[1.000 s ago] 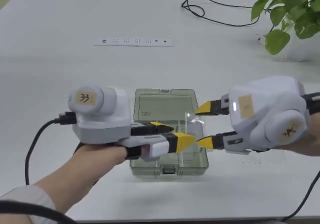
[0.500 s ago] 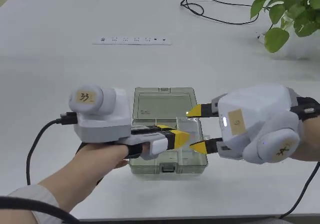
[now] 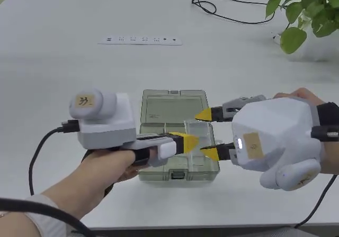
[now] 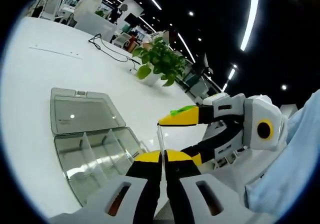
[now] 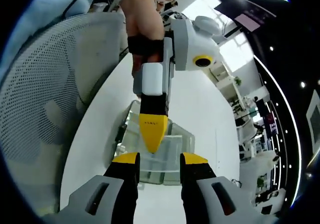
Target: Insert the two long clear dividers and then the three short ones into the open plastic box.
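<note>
- The box (image 3: 159,171) sits at the near middle of the table (image 3: 63,78). Its lid (image 3: 172,107) lies open and flat on the far side.
- In the left gripper view, clear set dividers (image 4: 84,151) stand upright in the tray and split it into compartments. I cannot tell how many there are.
- The left gripper (image 3: 189,140) reaches in from the left over the near part of the box, with its yellow tips above the tray's right half.
- Its jaws are pressed together on a thin clear divider (image 4: 160,136). The piece is seen edge-on, rising straight up from between the tips.
- The divider is held over the box near the right wall. Whether it touches the tray cannot be told.
- The right gripper (image 3: 207,133) comes in from the right, facing the left one.
- Its jaws are spread wide, one toward the far side and one toward the near side, and they grip nothing.
- In the right gripper view, the left gripper's tip lies just beyond the gap between those spread jaws, with the box beneath.
- A power strip (image 3: 140,39) lies far on the table, left of centre.
- A black cable (image 3: 228,12) coils at the far right.
- A leafy plant (image 3: 304,12) stands in the far right corner.
- A mesh chair (image 5: 45,84) shows in the right gripper view.
</note>
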### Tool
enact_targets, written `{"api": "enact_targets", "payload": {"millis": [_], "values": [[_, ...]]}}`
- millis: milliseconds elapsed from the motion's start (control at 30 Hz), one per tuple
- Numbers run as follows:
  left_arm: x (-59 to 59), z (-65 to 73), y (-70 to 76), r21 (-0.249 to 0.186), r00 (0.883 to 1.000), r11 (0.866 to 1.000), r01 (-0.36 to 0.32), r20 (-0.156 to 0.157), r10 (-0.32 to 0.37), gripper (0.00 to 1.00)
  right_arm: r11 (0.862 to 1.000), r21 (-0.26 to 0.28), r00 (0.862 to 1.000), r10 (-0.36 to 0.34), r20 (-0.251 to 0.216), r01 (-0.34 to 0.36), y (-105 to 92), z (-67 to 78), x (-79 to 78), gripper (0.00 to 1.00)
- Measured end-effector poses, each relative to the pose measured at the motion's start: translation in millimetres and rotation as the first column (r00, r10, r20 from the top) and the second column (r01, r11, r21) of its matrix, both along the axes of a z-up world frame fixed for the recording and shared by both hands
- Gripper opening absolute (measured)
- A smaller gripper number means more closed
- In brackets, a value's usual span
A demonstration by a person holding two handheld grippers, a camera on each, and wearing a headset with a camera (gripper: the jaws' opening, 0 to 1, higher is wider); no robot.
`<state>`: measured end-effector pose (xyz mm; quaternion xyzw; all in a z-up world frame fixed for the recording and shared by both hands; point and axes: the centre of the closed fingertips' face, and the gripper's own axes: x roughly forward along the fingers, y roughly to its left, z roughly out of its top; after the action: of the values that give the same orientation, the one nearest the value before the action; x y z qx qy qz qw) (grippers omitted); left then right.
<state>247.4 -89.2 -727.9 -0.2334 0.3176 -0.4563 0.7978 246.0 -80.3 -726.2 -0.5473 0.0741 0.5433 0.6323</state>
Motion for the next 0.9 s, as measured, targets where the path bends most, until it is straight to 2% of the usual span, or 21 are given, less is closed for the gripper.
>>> {"api": "enact_targets", "payload": {"millis": [167,267,300,367,400,467,600,633,700,767,833,867,900], "values": [[-0.7,-0.7,0.2,-0.006,1.000,1.000,0.003,-0.012,-0.004,0.00,1.000,-0.002,1.000,0.005,0.002,-0.005,-0.1,0.0,-1.0,0.33],[-0.5,-1.7,0.3,0.000,1.000,1.000,0.005,-0.010,-0.005,0.00,1.000,0.001,1.000,0.014,-0.013,-0.014,0.4,0.1,-1.9,0.34],[-1.6,-4.1,1.1,0.019,1.000,1.000,0.019,0.008,-0.019,0.00,1.000,0.007,0.999,-0.006,-0.045,0.006,-0.6,-0.5,-2.4,0.35],[-1.5,-4.4,1.2,0.016,1.000,1.000,0.020,0.009,-0.020,0.00,0.999,0.036,0.994,-0.024,-0.108,0.028,0.7,-1.2,-5.4,0.41],[-1.5,-4.5,2.1,0.027,0.999,0.999,0.029,0.030,-0.029,0.00,0.998,0.049,0.994,-0.034,-0.108,0.039,0.8,2.3,-2.0,0.44],[-2.5,-5.6,2.7,0.039,0.998,0.998,0.041,0.039,-0.042,0.00,0.997,0.055,0.985,-0.047,-0.163,0.057,-0.9,2.7,-2.8,0.44],[-5.1,-7.4,3.7,0.084,0.988,0.992,0.093,0.115,-0.102,0.00,0.992,0.085,0.964,-0.070,-0.255,0.095,-1.8,7.9,-1.3,0.43],[-5.8,-8.2,4.4,0.105,0.981,0.988,0.114,0.145,-0.128,0.00,0.992,0.085,0.957,-0.069,-0.283,0.096,-2.0,7.9,-3.3,0.43],[-8.1,-8.0,4.1,0.124,0.972,0.983,0.136,0.174,-0.157,0.00,0.991,0.089,0.949,-0.067,-0.308,0.099,-2.2,11.2,-2.0,0.42],[-9.9,-7.4,4.1,0.139,0.961,0.978,0.158,0.205,-0.184,0.00,0.992,0.083,0.934,-0.063,-0.351,0.098,-2.7,11.6,-5.0,0.40],[-13.5,-4.2,3.3,0.156,0.939,0.969,0.191,0.260,-0.227,0.00,0.991,0.090,0.925,-0.060,-0.376,0.101,-2.0,14.9,-4.1,0.36],[-15.1,-3.4,3.1,0.159,0.935,0.968,0.196,0.267,-0.234,0.00,0.990,0.087,0.903,-0.061,-0.426,0.108,-2.1,13.9,-8.0,0.34],[-16.0,-4.1,3.7,0.167,0.933,0.965,0.201,0.267,-0.241,0.00,0.989,0.093,0.904,-0.067,-0.422,0.116,-2.3,15.5,-4.0,0.33]]}}
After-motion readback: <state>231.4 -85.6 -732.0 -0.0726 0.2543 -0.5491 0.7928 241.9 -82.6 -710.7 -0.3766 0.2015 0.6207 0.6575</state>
